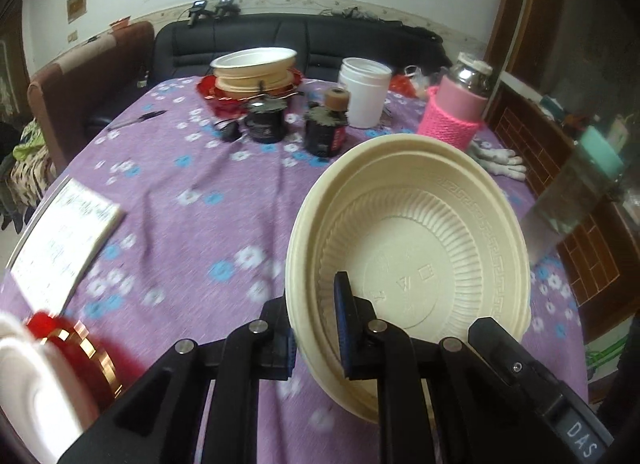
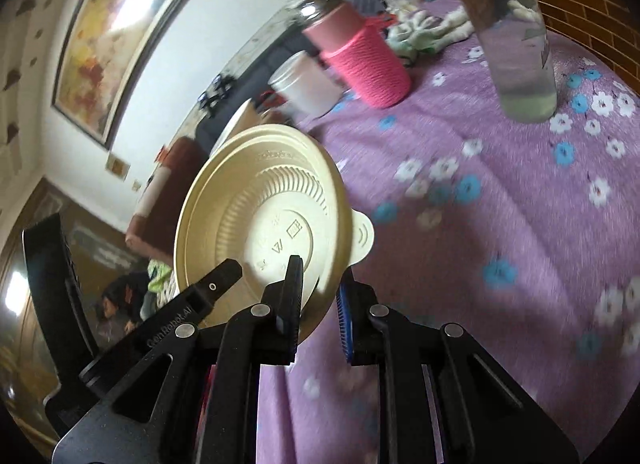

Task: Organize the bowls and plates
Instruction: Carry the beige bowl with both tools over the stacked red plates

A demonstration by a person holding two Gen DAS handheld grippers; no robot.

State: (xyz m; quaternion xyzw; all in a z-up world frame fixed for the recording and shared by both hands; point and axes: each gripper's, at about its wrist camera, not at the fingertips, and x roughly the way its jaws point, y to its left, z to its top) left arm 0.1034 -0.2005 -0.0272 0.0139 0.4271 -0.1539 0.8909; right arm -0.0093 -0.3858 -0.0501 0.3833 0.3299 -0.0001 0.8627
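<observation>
My left gripper [image 1: 316,328] is shut on the rim of a cream plastic bowl [image 1: 416,232], held tilted above the purple flowered tablecloth [image 1: 192,199]. My right gripper [image 2: 320,296] is shut on the edge of a second cream bowl [image 2: 264,215] with a small tab, held tilted over the tablecloth [image 2: 500,223]. A stack of cream bowls [image 1: 254,67] rests on a red plate [image 1: 210,89] at the far side of the table. A red and gold dish [image 1: 76,348] and a white plate [image 1: 24,384] show blurred at the lower left.
Two dark jars [image 1: 264,121] [image 1: 326,131], a white tub [image 1: 364,89], a pink knitted-sleeve flask [image 1: 456,103], white gloves [image 1: 498,157], a notebook [image 1: 64,240] and a pen [image 1: 140,117] lie on the table. A clear bottle [image 2: 516,35] stands at the right. A black sofa [image 1: 280,39] is behind.
</observation>
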